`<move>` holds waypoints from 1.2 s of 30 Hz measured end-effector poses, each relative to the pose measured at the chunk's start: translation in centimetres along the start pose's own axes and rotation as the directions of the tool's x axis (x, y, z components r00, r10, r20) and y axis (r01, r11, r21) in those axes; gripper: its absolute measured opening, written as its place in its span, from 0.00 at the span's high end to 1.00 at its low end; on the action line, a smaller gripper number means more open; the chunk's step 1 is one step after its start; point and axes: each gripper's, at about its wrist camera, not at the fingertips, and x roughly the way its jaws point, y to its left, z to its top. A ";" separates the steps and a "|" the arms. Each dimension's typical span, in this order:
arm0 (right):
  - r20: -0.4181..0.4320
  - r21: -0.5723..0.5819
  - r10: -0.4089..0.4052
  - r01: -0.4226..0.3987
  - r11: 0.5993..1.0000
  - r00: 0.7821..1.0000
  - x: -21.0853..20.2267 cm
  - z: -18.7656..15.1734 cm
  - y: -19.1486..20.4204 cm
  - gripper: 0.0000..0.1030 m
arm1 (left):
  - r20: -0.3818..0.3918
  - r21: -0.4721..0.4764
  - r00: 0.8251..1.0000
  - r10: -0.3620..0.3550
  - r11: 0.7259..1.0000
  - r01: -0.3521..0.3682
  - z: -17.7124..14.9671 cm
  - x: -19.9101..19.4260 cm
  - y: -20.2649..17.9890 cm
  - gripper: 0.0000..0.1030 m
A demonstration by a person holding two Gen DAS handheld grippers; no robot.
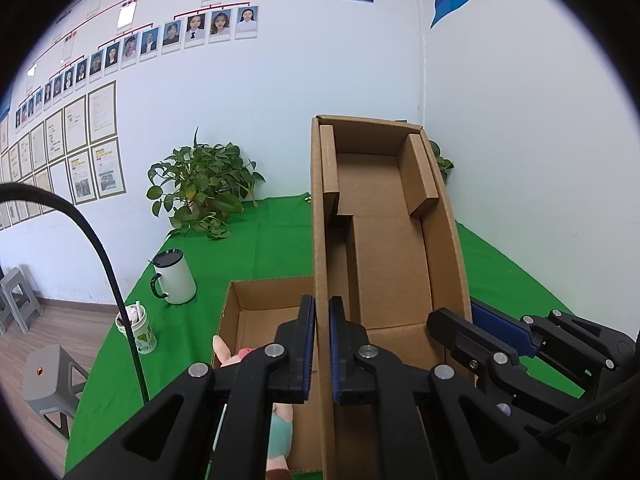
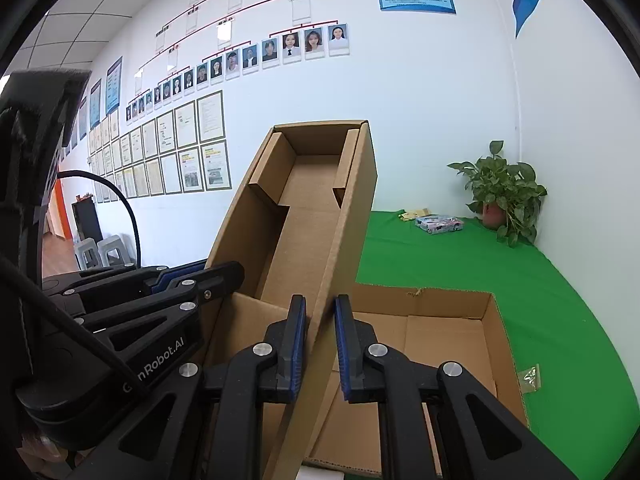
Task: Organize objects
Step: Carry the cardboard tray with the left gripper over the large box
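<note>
Your left gripper point(image 1: 322, 344) is pinched tight on the left side wall of the cardboard lid point(image 1: 384, 240), and your right gripper point(image 2: 320, 344) is clamped the same way on the lid's right wall, so you hold the raised lid point(image 2: 316, 208) between both tools with its hollow inside facing you and its far end tipped up toward the wall. Just below the pads sits the open cardboard box point(image 1: 256, 320), and in the left view a soft pink toy point(image 1: 280, 432) lies inside it, close to the near corner; from the right view the box floor point(image 2: 440, 344) on that side looks bare. By my reading the packing is at least partly done and the closing of the box is what is left, though you cannot see the whole interior from here. Mind the box's front rim and its right wall point(image 2: 508, 360), which stand close under the lid's lower edge; the lid's side flaps must clear them. To the left of the box a white mug point(image 1: 176, 280) and a paper cup point(image 1: 138, 328) stand near the cloth's edge, so swing room there is tight. To the right the green tablecloth point(image 2: 520, 300) is open, with a small clear packet point(image 2: 530, 376) beside the box. Farther back lie a colourful packet point(image 2: 438, 224) and a potted plant point(image 2: 500, 192) in the corner, well apart from your work.
</note>
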 end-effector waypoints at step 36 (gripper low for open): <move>-0.282 0.140 0.084 -0.045 0.989 0.956 22.7 -6.7 -7.6 0.88 | -0.343 -0.053 0.939 0.011 0.998 -0.031 -4.9 14.5 2.3 0.94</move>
